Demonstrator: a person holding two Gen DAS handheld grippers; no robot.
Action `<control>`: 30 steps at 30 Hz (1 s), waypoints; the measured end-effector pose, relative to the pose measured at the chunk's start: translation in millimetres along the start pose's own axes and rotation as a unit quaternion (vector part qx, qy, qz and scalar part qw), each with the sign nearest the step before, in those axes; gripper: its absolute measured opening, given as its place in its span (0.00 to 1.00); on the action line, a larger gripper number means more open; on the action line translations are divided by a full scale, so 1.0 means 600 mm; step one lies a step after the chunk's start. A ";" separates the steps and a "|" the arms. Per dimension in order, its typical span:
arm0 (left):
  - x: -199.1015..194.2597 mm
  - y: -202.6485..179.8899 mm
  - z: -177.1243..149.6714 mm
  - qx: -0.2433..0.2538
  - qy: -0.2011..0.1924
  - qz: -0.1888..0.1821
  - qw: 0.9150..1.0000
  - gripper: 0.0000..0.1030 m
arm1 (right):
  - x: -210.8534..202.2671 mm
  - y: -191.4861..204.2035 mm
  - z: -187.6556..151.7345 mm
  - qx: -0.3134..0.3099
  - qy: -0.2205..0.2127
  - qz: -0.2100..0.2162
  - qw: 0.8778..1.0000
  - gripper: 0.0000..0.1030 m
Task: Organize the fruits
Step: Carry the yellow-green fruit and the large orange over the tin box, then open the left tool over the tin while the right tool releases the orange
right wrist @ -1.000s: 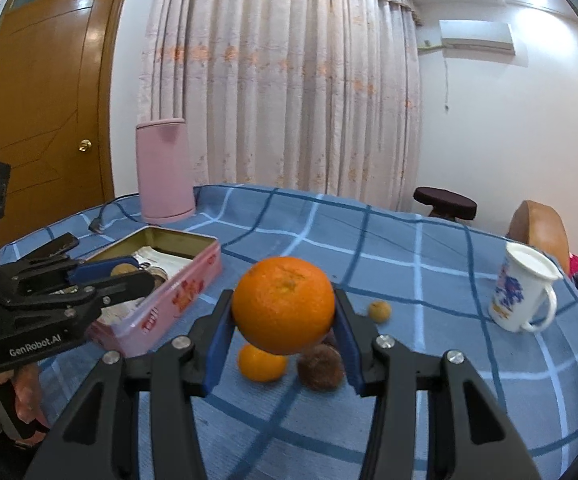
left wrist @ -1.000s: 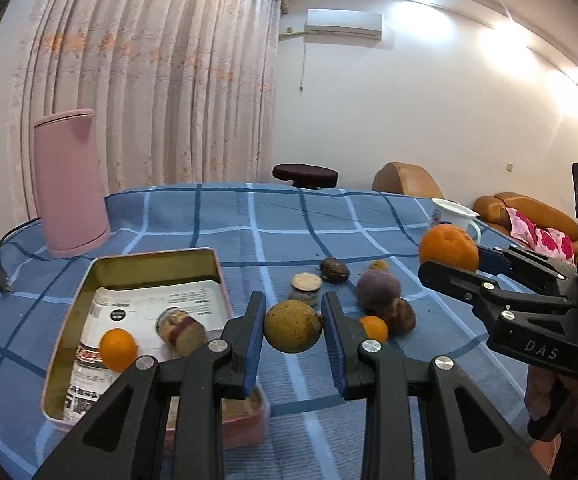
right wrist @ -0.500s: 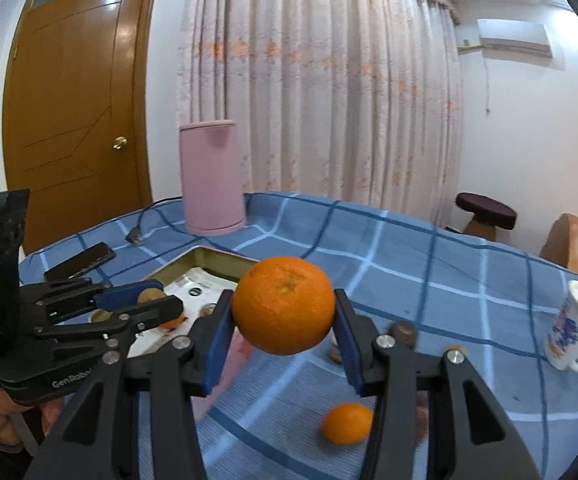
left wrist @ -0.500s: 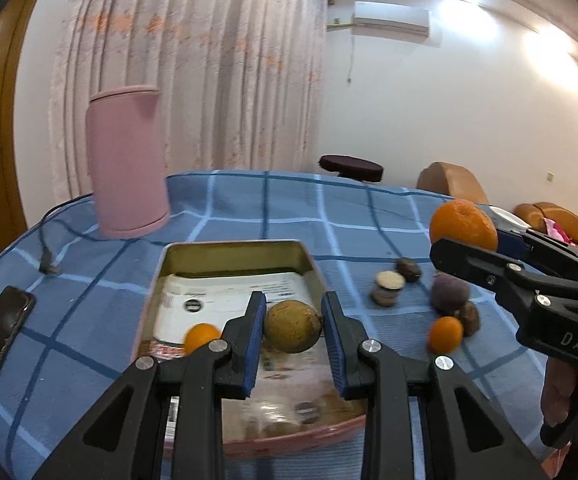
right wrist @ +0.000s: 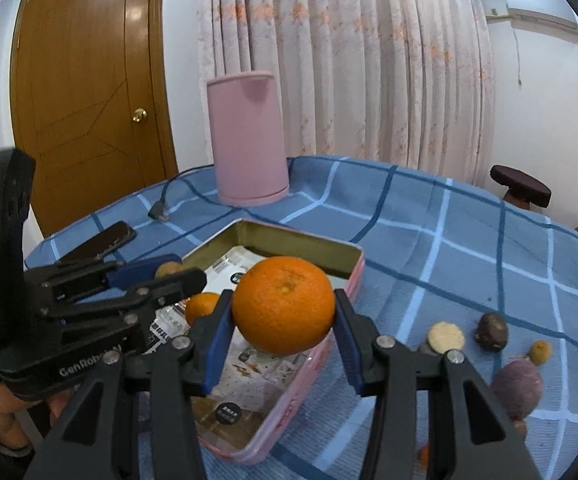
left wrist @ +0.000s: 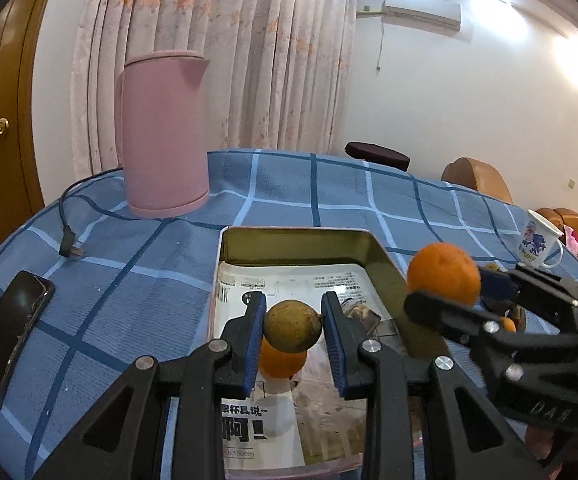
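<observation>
Setting: home living room. Evidence: floral curtains (left wrist: 217, 52), wooden door (right wrist: 89, 92), wall air conditioner (left wrist: 423, 10), sofa (left wrist: 569, 226), checked tablecloth (left wrist: 329, 188), pink kettle (left wrist: 163, 132).

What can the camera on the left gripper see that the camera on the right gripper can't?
Only the left wrist view shows the white mug and the air conditioner. Only the right wrist view shows the loose fruits on the cloth, like the purple fruit and the dark brown one. Both show the pink tin, the pink kettle, the big orange in the right gripper and the brownish-green fruit in the left gripper.
</observation>
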State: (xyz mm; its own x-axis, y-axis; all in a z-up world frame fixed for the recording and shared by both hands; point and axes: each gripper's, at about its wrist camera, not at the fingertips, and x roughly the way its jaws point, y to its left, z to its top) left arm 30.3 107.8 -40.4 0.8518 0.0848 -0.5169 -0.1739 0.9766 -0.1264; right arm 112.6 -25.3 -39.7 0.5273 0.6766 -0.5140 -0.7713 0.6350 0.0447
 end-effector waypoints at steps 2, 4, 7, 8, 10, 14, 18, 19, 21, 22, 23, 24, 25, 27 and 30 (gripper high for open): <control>0.006 0.004 -0.002 -0.005 0.006 0.000 1.000 0.29 | 0.009 0.003 -0.006 -0.004 0.008 -0.002 1.000 0.49; 0.012 0.007 -0.004 -0.006 0.012 -0.001 1.000 0.29 | 0.016 0.007 -0.010 -0.008 0.013 -0.004 1.000 0.49; 0.017 0.010 -0.005 -0.010 0.021 -0.008 1.000 0.29 | 0.016 0.009 -0.010 -0.014 0.015 -0.005 1.000 0.49; 0.017 0.009 -0.005 -0.009 0.022 -0.008 1.000 0.29 | 0.018 0.011 -0.010 -0.016 0.018 -0.005 1.000 0.49; 0.020 0.008 -0.004 -0.006 0.026 -0.007 1.000 0.29 | 0.023 0.014 -0.011 -0.019 0.028 -0.004 0.999 0.49; 0.026 0.010 -0.005 -0.007 0.039 -0.004 0.999 0.29 | 0.031 0.018 -0.011 -0.025 0.039 -0.003 0.999 0.49; 0.026 0.010 -0.003 -0.002 0.040 0.002 0.999 0.29 | 0.037 0.025 -0.012 -0.032 0.046 -0.001 0.998 0.49; 0.026 0.011 -0.003 -0.004 0.040 0.002 0.999 0.30 | 0.037 0.027 -0.012 -0.034 0.047 0.000 0.998 0.49; 0.026 0.013 -0.003 -0.006 0.040 -0.001 0.999 0.29 | 0.039 0.028 -0.013 -0.037 0.050 0.002 0.998 0.50; 0.026 0.014 -0.003 -0.006 0.041 -0.004 0.999 0.29 | 0.039 0.028 -0.013 -0.036 0.051 0.006 0.998 0.50; 0.025 0.015 -0.003 -0.009 0.040 -0.005 0.999 0.30 | 0.040 0.027 -0.013 -0.036 0.052 0.012 0.998 0.50; 0.025 0.016 -0.002 -0.010 0.039 -0.005 0.999 0.30 | 0.041 0.028 -0.013 -0.036 0.055 0.016 0.998 0.50; 0.025 0.016 -0.002 -0.011 0.040 -0.009 0.999 0.30 | 0.041 0.030 -0.014 -0.040 0.056 0.022 0.997 0.56; 0.026 0.013 -0.001 -0.008 0.043 -0.007 0.999 0.30 | 0.036 0.037 -0.014 -0.050 0.047 0.014 0.998 0.66; 0.022 0.013 0.001 -0.013 0.042 -0.004 0.999 0.40 | 0.026 0.035 -0.016 -0.046 0.033 0.010 0.998 0.70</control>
State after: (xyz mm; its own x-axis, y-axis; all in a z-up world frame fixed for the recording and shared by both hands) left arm 40.4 116.4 -47.5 0.8083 0.0598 -0.5858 -0.1816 0.9716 -0.1515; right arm 101.4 -4.9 -54.8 0.4889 0.6605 -0.5699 -0.8126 0.5824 -0.0221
